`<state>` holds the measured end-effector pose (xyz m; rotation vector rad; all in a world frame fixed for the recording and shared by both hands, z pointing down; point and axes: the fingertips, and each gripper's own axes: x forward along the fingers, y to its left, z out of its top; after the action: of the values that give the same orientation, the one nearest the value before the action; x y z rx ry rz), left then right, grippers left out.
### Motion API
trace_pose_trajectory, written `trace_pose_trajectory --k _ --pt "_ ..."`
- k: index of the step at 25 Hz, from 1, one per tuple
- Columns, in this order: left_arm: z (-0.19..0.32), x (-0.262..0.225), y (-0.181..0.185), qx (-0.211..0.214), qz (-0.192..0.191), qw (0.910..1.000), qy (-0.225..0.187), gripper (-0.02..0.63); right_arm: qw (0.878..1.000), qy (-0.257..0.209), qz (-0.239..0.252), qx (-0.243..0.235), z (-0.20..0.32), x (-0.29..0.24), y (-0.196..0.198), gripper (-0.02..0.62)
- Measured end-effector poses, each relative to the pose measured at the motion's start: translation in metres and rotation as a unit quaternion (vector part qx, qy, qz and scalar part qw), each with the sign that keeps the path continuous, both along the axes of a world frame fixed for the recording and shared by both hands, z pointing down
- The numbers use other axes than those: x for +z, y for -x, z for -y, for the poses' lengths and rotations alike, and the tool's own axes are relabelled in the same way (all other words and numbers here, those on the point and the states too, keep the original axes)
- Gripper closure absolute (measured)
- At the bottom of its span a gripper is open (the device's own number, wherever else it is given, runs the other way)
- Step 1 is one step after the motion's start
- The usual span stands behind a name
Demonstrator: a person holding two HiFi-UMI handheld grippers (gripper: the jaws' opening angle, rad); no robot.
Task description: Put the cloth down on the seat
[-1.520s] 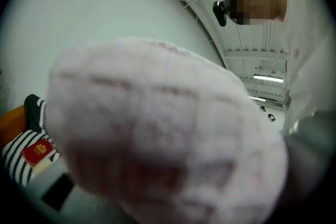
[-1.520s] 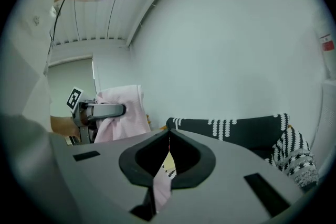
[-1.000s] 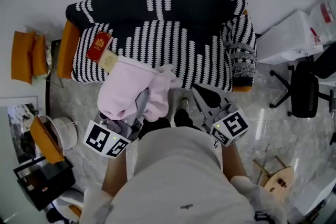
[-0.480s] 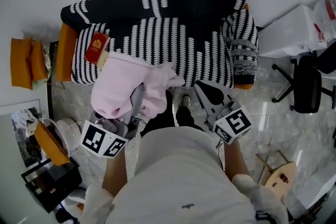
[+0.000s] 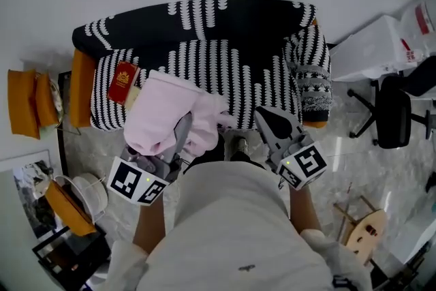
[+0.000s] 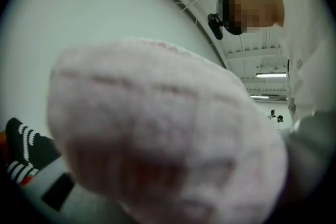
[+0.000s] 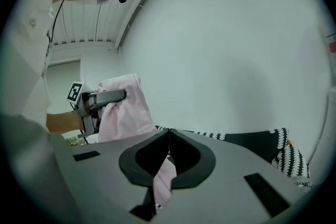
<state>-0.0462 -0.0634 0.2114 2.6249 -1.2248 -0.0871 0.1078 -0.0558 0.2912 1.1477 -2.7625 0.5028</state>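
Note:
The pink cloth point(image 5: 160, 109) hangs bunched over the front left of the black-and-white striped sofa seat point(image 5: 252, 78). My left gripper point(image 5: 180, 127) is shut on it, with folds draped round its fingers. In the left gripper view the cloth point(image 6: 157, 139) fills nearly everything and hides the jaws. The right gripper view shows the cloth point(image 7: 123, 107) hanging from the left gripper point(image 7: 118, 96). My right gripper point(image 5: 261, 112) stands over the seat's front right, its jaws point(image 7: 169, 134) closed. A thin pink strip point(image 7: 164, 178) is pinched between them.
A red packet point(image 5: 122, 80) lies on the seat's left end. Orange cushions point(image 5: 27, 102) lie on the floor at the left, with a white bucket point(image 5: 92, 191) below them. White bags point(image 5: 371, 48) and an office chair point(image 5: 398, 112) stand at the right, and a wooden stool point(image 5: 361, 235) at the lower right.
Both grippers and the cloth have moved forward over the seat. The cloth's top edge now lies beside the red packet and covers the yellowish tag under it.

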Motion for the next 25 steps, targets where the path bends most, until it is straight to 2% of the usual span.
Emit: trace_pose_trajectory --k 5,13,22,25 --pt "0.031 0.001 0.019 0.016 -0.005 0.9998 -0.010 0.433 1.000 -0.009 -0.003 0.011 0.028 -0.005 0.021 0.586" --pt "0.073 0.019 0.046 0.046 -0.004 0.9989 0.003 0.431 0.999 -0.004 -0.010 0.050 0.055 0.000 0.046 0.586" --pt "0.098 0.072 0.057 0.100 0.023 0.9941 0.034 0.430 0.996 0.025 -0.017 0.085 0.065 0.022 0.068 0.586" --pt "0.103 0.092 0.060 0.106 0.031 0.9926 0.051 0.428 0.995 0.035 -0.017 0.088 0.068 0.027 0.073 0.586"
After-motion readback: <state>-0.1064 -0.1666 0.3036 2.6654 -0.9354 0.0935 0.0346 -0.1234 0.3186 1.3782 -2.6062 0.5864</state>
